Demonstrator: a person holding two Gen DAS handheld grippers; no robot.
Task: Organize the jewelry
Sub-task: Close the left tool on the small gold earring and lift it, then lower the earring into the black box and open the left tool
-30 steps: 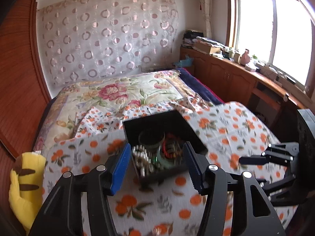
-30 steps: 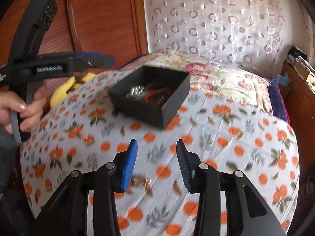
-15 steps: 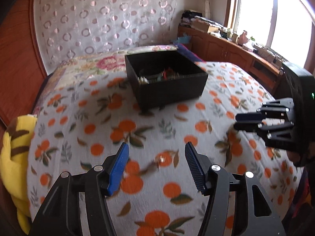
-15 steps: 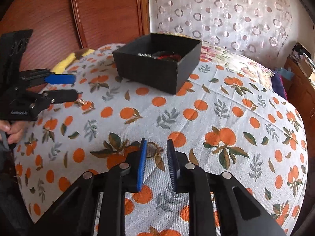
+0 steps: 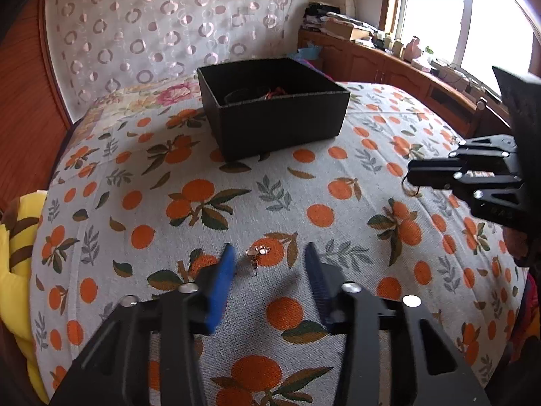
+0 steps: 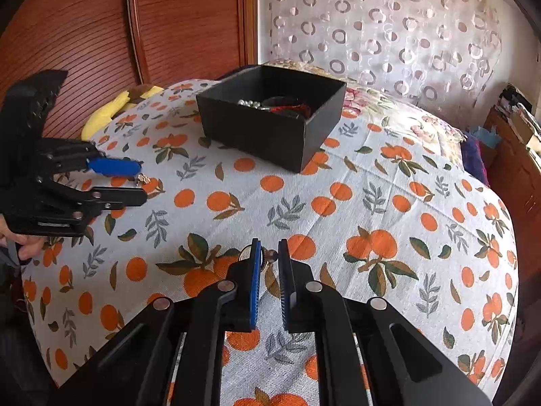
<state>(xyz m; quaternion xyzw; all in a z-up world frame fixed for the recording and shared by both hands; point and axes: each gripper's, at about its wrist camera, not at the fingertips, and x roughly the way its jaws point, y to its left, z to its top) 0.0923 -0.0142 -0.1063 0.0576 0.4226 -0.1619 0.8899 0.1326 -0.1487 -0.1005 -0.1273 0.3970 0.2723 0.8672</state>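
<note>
A black open box (image 5: 274, 108) holding beads and bracelets sits on the orange-print cloth; it also shows in the right wrist view (image 6: 270, 115). My left gripper (image 5: 268, 258) is open, low over the cloth, with a small gold earring (image 5: 256, 253) lying between its fingertips. In the right wrist view the left gripper (image 6: 140, 182) is at the left, with the earring (image 6: 143, 178) at its tips. My right gripper (image 6: 268, 253) is nearly shut around a small ring-like jewelry piece (image 6: 270, 255) on the cloth. In the left wrist view the right gripper (image 5: 410, 177) is at the right edge, with a thin loop (image 5: 407, 186) at its tips.
A yellow plush toy (image 5: 17, 237) lies at the bed's left edge. A wooden wardrobe (image 6: 101, 34) stands behind the bed. A wooden counter with clutter (image 5: 405, 64) runs under the window at the right. A patterned curtain (image 5: 169, 27) hangs at the back.
Both grippers have dropped from above the box to the cloth in front of it. The right gripper has narrowed around the small piece. The left gripper has come down around the earring.
</note>
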